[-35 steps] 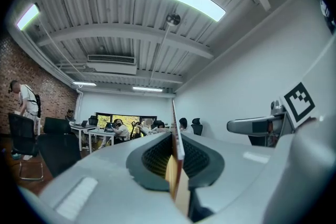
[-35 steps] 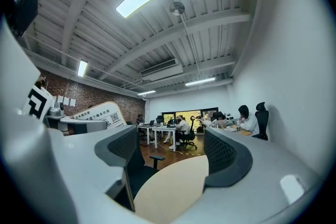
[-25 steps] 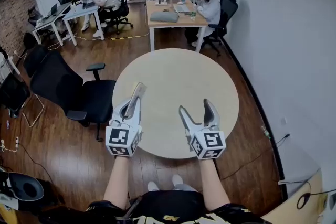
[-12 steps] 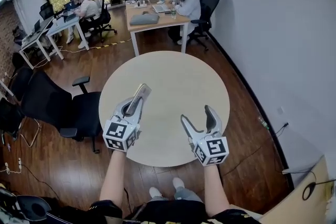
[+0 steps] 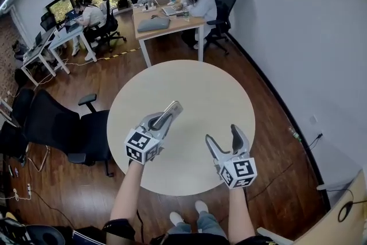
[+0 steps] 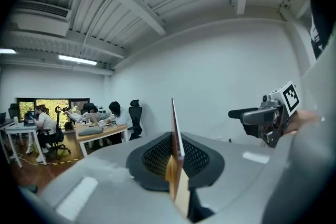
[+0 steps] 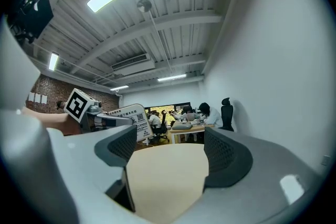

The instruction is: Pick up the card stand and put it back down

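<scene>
Pickup looks done: the left tongs (image 5: 163,118) are clamped on the card stand (image 5: 173,107), which hangs in the air over the round table (image 5: 195,80) — setting it back down is what remains. The right tongs (image 5: 223,135) stand wide with nothing between them. In the right gripper view, print and a QR-like square show on the stand's face — too small to read.
</scene>
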Motion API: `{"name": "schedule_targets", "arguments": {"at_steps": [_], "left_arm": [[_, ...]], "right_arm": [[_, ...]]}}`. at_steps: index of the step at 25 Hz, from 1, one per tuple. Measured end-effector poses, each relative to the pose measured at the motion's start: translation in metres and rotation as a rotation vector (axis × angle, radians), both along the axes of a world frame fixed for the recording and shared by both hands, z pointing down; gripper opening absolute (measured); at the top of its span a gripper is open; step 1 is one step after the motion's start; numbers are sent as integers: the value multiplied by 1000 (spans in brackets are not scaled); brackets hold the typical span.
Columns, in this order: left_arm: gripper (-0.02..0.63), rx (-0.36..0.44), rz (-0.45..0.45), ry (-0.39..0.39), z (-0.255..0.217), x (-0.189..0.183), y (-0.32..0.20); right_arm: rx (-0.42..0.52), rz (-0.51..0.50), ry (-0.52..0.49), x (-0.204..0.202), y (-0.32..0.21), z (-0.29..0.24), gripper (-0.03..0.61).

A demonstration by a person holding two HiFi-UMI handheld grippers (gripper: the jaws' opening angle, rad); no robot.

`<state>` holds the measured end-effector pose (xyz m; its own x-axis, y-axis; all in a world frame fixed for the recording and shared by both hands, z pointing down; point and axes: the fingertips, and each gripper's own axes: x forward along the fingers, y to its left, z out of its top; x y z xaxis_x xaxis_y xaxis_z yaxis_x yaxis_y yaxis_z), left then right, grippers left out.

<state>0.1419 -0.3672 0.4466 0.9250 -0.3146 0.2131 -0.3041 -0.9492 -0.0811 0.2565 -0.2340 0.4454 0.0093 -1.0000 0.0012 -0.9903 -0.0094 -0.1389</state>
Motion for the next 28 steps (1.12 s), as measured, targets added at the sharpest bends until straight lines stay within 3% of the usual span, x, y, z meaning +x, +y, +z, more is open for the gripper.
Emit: {"name": "schedule_targets", "arguments": {"at_steps": [15, 20, 28], "left_arm": [[15, -132, 237, -61, 86, 93, -11], [15, -189, 323, -119, 136, 122, -17], [18, -292, 471, -140, 225, 149, -24]], "right_arm": [[-50, -41, -43, 31, -20, 51, 396], [-96, -38, -58, 45, -19, 79, 396], [-175, -41, -65, 62, -15, 127, 397]]}}
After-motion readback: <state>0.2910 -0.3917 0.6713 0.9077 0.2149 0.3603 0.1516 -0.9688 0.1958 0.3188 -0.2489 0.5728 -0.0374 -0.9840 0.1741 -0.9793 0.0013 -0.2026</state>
